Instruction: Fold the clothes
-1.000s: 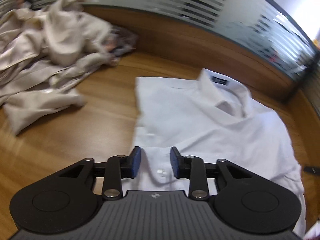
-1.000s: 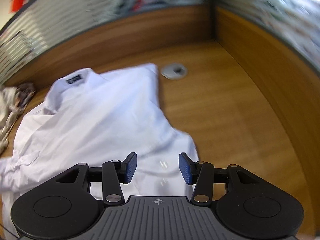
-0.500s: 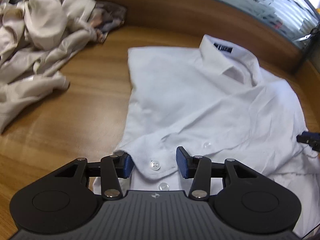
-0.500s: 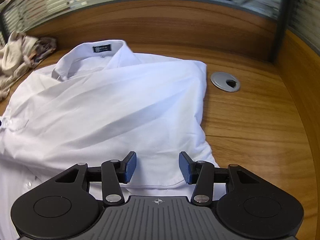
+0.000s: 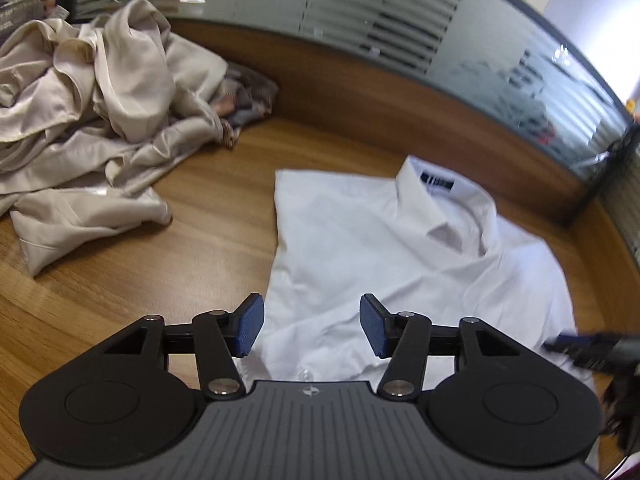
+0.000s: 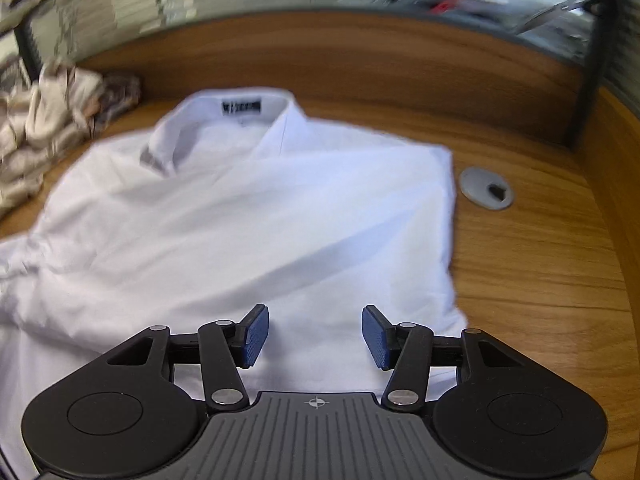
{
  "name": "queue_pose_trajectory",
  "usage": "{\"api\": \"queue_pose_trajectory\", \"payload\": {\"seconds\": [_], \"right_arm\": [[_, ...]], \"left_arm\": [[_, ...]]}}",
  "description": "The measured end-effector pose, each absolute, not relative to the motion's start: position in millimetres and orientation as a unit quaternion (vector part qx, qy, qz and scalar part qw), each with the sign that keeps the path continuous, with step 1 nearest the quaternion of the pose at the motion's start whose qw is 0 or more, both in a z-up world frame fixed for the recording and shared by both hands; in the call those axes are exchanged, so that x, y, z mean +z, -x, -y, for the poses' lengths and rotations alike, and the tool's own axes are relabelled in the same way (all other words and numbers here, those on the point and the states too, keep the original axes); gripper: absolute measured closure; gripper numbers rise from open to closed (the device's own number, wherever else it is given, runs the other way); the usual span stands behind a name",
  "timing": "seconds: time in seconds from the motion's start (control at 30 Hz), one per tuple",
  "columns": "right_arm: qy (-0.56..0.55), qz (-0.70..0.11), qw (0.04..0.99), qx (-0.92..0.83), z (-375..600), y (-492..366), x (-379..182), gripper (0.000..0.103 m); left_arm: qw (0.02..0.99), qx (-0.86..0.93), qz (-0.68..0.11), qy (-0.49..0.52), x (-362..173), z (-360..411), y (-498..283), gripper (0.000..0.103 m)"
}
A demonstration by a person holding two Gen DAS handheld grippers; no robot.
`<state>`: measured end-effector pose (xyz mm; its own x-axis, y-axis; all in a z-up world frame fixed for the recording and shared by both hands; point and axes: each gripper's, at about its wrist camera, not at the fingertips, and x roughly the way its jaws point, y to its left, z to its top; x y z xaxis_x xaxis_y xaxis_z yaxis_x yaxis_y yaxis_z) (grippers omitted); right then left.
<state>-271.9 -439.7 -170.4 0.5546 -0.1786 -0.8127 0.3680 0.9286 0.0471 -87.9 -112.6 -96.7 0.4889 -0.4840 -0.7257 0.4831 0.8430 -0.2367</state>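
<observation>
Two grippers hang over a white shirt spread on a wooden desk, each tilted steeply downward toward the cloth. The left gripper has just been opening its jaws; they now stand apart with nothing pinched, and the shirt's near edge with its button strip lies below and between the blue pads. Ahead of these jaws the shirt stretches away to its collar, which lies up and to the right of them. To the left of the jaws and farther off, a heap of beige clothes is piled against the desk's back wall, apart from the shirt. At the right edge of this view the tips of the other tool show, blurred, at the shirt's far side.

The right gripper has also just been widening its jaws, and they are parted and empty above the shirt's lower right part, with cloth below the gap. The shirt's folded right edge runs ahead of the right-hand jaw. A grey round cable cover sits in the desk, ahead and to the right of the jaws, just beside that edge.
</observation>
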Motion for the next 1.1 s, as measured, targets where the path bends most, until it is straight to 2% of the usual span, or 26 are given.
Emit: {"api": "queue_pose_trajectory", "payload": {"seconds": [0.13, 0.33, 0.47, 0.63, 0.73, 0.97, 1.1], "right_arm": [[-0.112, -0.458, 0.869, -0.149, 440, 267, -171, 0.047], [-0.101, -0.418, 0.894, -0.127, 433, 257, -148, 0.047], [-0.084, -0.431, 0.892, -0.106, 421, 242, -159, 0.047], [-0.052, -0.444, 0.887, -0.116, 408, 240, -180, 0.042], [-0.053, -0.440, 0.886, -0.132, 404, 241, -175, 0.043], [-0.074, -0.396, 0.902, -0.156, 384, 259, -125, 0.043], [-0.098, -0.381, 0.904, -0.166, 360, 266, -102, 0.043]], "left_arm": [[0.858, -0.304, -0.414, -0.011, -93, 121, 92, 0.041], [0.826, -0.351, -0.434, -0.080, -125, 148, 109, 0.042], [0.811, -0.357, -0.445, -0.128, -150, 156, 109, 0.042], [0.803, -0.360, -0.453, -0.140, -165, 157, 99, 0.041], [0.803, -0.376, -0.444, -0.128, -158, 150, 96, 0.041], [0.807, -0.397, -0.435, -0.049, -121, 115, 75, 0.041], [0.804, -0.400, -0.437, -0.057, -105, 99, 44, 0.041]]}}
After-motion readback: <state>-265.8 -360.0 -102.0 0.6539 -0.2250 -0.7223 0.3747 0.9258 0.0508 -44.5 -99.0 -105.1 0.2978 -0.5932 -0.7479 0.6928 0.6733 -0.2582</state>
